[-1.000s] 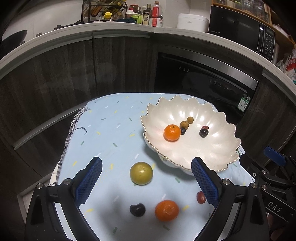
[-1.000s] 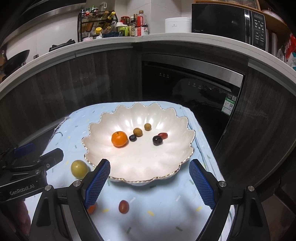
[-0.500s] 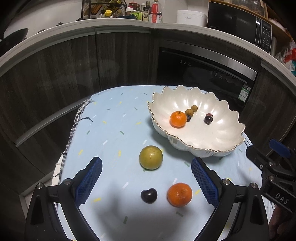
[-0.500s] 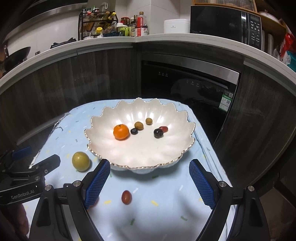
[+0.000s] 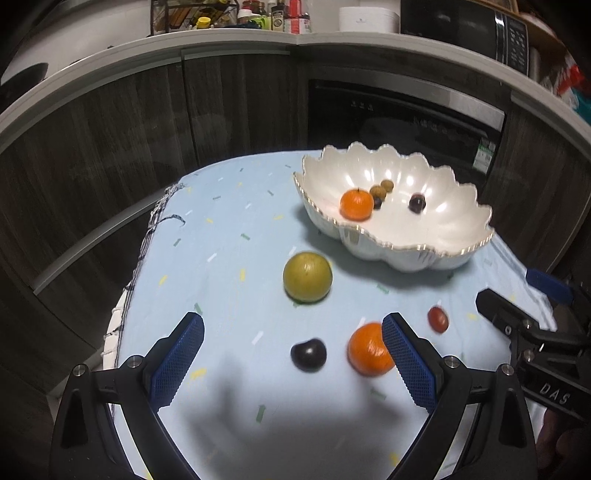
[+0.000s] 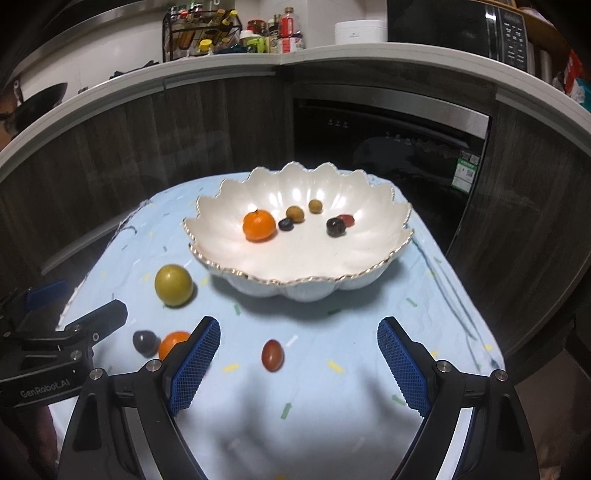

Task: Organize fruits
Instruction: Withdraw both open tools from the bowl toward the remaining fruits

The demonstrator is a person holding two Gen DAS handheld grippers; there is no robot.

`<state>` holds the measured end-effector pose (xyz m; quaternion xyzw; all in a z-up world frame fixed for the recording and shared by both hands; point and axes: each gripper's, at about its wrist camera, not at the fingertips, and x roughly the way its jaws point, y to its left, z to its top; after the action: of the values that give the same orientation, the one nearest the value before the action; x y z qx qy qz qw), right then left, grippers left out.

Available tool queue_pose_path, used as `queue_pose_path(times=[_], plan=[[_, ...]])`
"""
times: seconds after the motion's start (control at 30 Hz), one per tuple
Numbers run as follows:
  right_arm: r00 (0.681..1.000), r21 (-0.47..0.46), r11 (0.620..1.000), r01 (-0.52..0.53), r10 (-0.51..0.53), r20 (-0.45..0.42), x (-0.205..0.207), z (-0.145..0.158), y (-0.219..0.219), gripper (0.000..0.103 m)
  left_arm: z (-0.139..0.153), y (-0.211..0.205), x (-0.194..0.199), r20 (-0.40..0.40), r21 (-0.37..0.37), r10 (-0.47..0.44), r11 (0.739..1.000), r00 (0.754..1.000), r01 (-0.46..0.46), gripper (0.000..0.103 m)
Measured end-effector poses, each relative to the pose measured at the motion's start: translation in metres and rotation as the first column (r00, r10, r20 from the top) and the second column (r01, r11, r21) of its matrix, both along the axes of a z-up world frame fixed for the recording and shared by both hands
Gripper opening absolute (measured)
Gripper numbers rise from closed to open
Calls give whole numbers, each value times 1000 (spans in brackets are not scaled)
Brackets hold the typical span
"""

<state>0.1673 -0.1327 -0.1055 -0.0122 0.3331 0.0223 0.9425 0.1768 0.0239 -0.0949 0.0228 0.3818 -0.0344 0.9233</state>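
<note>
A white scalloped bowl (image 5: 443,240) (image 6: 295,266) on a light blue cloth holds an orange (image 6: 259,225) and several small fruits. On the cloth in front of it lie a green fruit (image 5: 307,277) (image 6: 173,280), a dark plum (image 5: 308,354) (image 6: 144,341), a second orange (image 5: 369,350) (image 6: 173,341) and a small red fruit (image 5: 438,319) (image 6: 273,355). My left gripper (image 5: 291,363) stands open above the plum, its right finger hiding part of the orange. My right gripper (image 6: 298,363) is open over the red fruit, nothing between its pads.
The cloth-covered table (image 6: 443,295) stands before dark wood cabinets and a black oven (image 6: 388,147). A counter above carries bottles, a spice rack and a microwave (image 6: 461,26). The table's edges drop off left and right.
Both grippers have come down and forward toward the cloth. The loose fruits now sit closer between the fingers. The bowl looks lower-angled and farther up the frame. Jaw widths are unchanged.
</note>
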Motion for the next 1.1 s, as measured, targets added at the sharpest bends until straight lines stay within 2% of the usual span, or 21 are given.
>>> queue_pose_path(times=[0.47,0.7,1.0,1.1], plan=[[998,-62,996,-64,64,-12,1,-20,21,88,-27,4,-1,-11,65,-30,997,999,31,97],[997,-75,995,-65,62,-41,9,-33,21,88,-44,5,6,-43,51,-24,998,999,26,88],[994,-47,996,-78,74,-80,21,-49,22,87,-55,7,12,-58,12,-14,1000,998,15,83],[993,-34,996,-83,80,-87,24,-53,22,81,-56,6,13,-54,0,-10,1000,998,10,81]])
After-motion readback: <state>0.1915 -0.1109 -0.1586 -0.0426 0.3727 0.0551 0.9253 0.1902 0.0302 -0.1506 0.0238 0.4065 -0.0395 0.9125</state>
